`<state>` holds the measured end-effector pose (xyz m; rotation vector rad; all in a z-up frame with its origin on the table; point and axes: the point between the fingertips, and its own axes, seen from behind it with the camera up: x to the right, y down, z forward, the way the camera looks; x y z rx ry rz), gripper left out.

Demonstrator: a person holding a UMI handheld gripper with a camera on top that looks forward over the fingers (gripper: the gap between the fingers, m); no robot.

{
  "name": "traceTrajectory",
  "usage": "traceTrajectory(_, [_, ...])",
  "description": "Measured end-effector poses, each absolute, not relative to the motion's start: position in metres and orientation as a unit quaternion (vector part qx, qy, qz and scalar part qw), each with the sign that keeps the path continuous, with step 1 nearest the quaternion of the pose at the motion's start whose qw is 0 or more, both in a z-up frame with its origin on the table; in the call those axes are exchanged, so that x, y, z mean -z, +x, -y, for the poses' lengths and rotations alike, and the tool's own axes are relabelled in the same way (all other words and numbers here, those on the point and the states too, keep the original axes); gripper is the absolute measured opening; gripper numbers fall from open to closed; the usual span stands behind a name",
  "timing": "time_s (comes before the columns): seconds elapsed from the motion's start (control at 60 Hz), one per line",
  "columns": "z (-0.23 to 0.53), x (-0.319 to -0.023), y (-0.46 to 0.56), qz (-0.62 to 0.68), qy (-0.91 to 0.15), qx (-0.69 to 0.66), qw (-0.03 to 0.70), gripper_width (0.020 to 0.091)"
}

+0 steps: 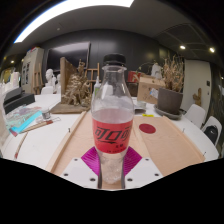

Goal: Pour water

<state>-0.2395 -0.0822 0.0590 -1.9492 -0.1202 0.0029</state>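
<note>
Gripper view, gripper [111,165] clamped on capped plastic bottle [112,115] (red label), wooden table [165,140] beneath, red coaster [147,128] beyond

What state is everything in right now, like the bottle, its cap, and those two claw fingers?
Bottle: upright, clear, red label, held off the table.
Cap: black, still on the bottle.
Gripper: shut on the bottle, both fingers pressing its lower part.
Table: wooden, a small red disc lying flat on it beyond the fingers.
</note>
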Motion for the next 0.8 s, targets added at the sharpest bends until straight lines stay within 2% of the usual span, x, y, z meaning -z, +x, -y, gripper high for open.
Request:
traceTrajectory(0.183, [0.080,-0.085,-0.228,0.093,-0.824,0.046,0.556,0.0250])
traceTrajectory(0.483, [0.003,-0.194,-0.112,0.162,-0.784,0.222,0.556,0.0250])
traceTrajectory(0.667, [-0.073,-0.244,-0.070,0.285,-0.704,0.377,0.530,0.0249])
traceTrajectory(0.8, [-0.117,-0.257,-0.083,0.406,-0.605,0.474,0.495,0.0249])
